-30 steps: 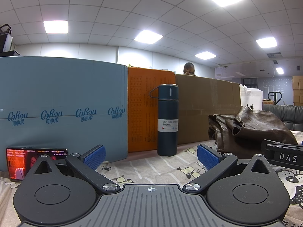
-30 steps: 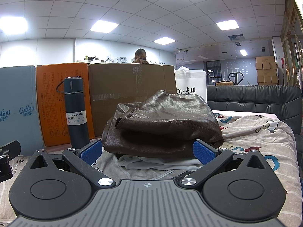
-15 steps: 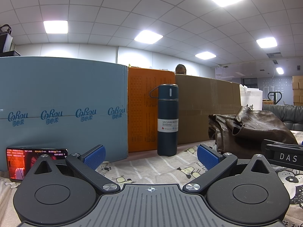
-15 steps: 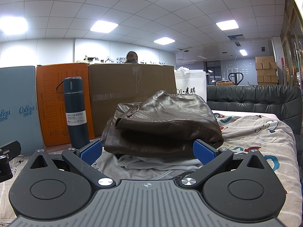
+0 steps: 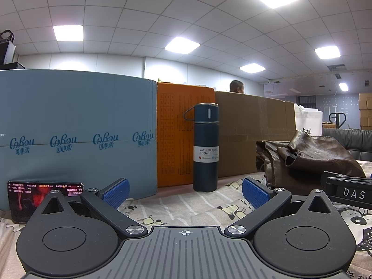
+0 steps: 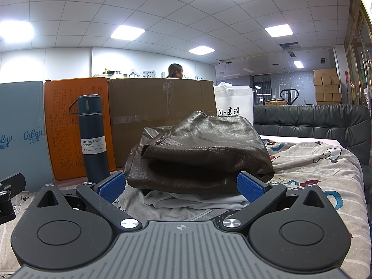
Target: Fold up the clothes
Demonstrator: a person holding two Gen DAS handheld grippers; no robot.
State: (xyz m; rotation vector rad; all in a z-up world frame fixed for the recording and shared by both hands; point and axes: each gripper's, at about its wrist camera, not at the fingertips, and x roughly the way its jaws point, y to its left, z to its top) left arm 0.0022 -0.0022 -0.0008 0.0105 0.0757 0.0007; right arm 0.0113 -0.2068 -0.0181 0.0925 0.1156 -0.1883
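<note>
A folded brown leather garment [image 6: 200,155] lies on top of a white garment [image 6: 193,201] on the cartoon-print sheet [image 6: 313,162]. My right gripper [image 6: 181,186] is open and empty, low over the sheet, just in front of the pile, with its blue pads on either side of it. The brown garment also shows in the left wrist view [image 5: 309,158], to the right. My left gripper [image 5: 184,191] is open and empty, low over the sheet [image 5: 186,207], facing the bottle.
A dark blue vacuum bottle [image 5: 205,147] stands upright before blue [image 5: 76,130], orange [image 5: 176,134] and brown [image 5: 253,134] cartons. A lit phone [image 5: 28,197] leans at left. A black sofa back [image 6: 309,121] is at right. A person's head [image 6: 175,70] shows behind the cartons.
Both grippers and the clothes have stayed still. Only the person's head behind the cartons has shifted, left and then back right.
</note>
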